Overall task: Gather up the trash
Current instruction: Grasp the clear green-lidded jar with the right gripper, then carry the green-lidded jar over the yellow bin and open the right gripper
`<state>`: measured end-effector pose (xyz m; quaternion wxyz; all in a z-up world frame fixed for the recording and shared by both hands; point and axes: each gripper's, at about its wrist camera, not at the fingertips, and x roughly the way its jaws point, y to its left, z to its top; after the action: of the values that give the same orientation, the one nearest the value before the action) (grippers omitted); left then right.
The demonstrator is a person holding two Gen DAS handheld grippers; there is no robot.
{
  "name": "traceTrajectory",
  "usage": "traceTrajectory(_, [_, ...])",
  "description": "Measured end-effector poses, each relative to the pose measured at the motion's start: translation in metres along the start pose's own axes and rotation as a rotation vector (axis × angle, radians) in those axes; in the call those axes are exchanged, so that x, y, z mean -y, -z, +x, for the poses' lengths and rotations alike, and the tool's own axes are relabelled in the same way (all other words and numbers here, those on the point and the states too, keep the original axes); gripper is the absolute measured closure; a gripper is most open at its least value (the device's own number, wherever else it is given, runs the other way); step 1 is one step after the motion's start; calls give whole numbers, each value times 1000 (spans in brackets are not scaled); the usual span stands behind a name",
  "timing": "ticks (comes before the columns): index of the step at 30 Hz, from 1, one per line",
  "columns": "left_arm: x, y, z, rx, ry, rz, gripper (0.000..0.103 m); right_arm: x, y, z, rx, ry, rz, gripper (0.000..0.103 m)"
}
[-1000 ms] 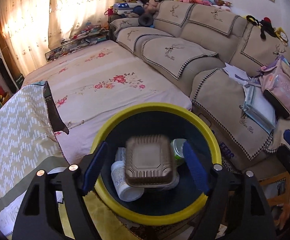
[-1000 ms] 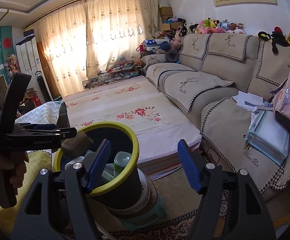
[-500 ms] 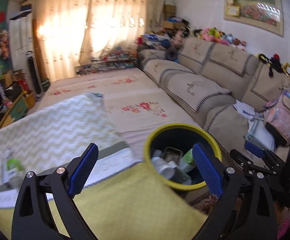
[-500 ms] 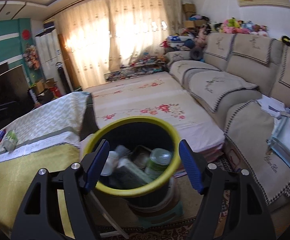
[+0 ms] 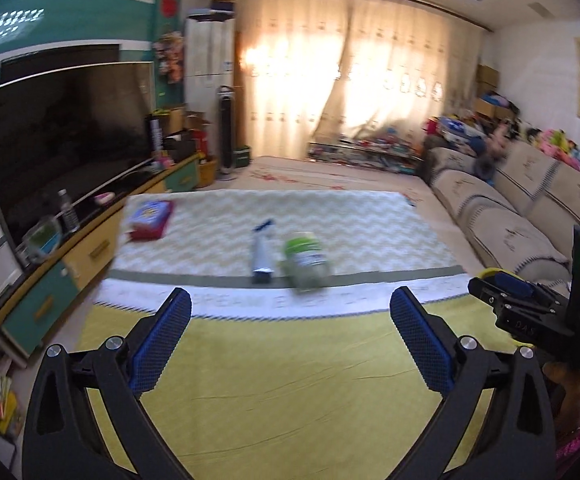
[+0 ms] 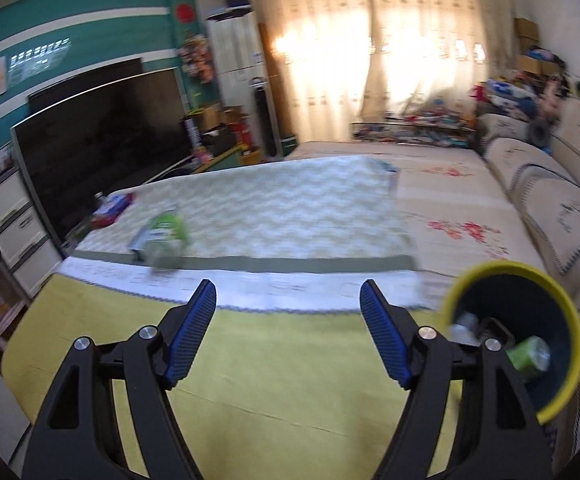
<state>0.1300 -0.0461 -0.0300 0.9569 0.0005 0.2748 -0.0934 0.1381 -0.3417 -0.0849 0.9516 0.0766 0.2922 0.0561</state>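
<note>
My left gripper (image 5: 290,340) is open and empty above the yellow cloth (image 5: 290,380). Ahead of it a green-capped jar (image 5: 306,260) and a grey tube (image 5: 261,252) lie on the chevron cloth, with a red and blue packet (image 5: 149,220) farther left. My right gripper (image 6: 287,330) is open and empty. The yellow-rimmed trash bin (image 6: 530,272) stands to its right with a green can (image 6: 530,358) and other trash inside. The jar (image 6: 165,236) shows blurred at its left.
A large TV (image 5: 61,140) on a low cabinet (image 5: 69,264) lines the left side. A beige sofa (image 5: 530,208) runs along the right. Curtains (image 5: 350,80) cover the far window. The right gripper's body (image 5: 530,312) shows at the left view's right edge.
The boxy brown container dropped from my left gripper into the bin. Both grippers then swung left, away from the bin, toward the table with the jar and tube.
</note>
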Motion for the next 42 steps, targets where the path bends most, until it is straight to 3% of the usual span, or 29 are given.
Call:
traceTrajectory(6, [-62,20,-11,9,-52,-86,5,-78,-23,52,-65,-114,-74,33])
traceTrajectory(11, [-64,27,-9,-4,-26,-111,5,-118,-28,98,-139,-131,-94,33])
traceTrajectory(22, [-54,27,0,-5,2,-109,5,-138,-35,168,-259,-49,-113,43])
traceTrajectory(25, [-50,28,1,-8,3,-104,5,-140,-33,178,-283,-39,-125,53])
traceTrajectory(29, [-46,28,4,-15,8,-98,5,-133,-32,169,-263,-52,-116,56])
traceTrajectory(36, [-43,28,10,-28,18,-98,5,-107,-42,99,-120,-91,-114,57])
traceTrajectory(42, [-34,29,12,-30,31,-80,5,-81,-34,57,-85,-128,-93,57])
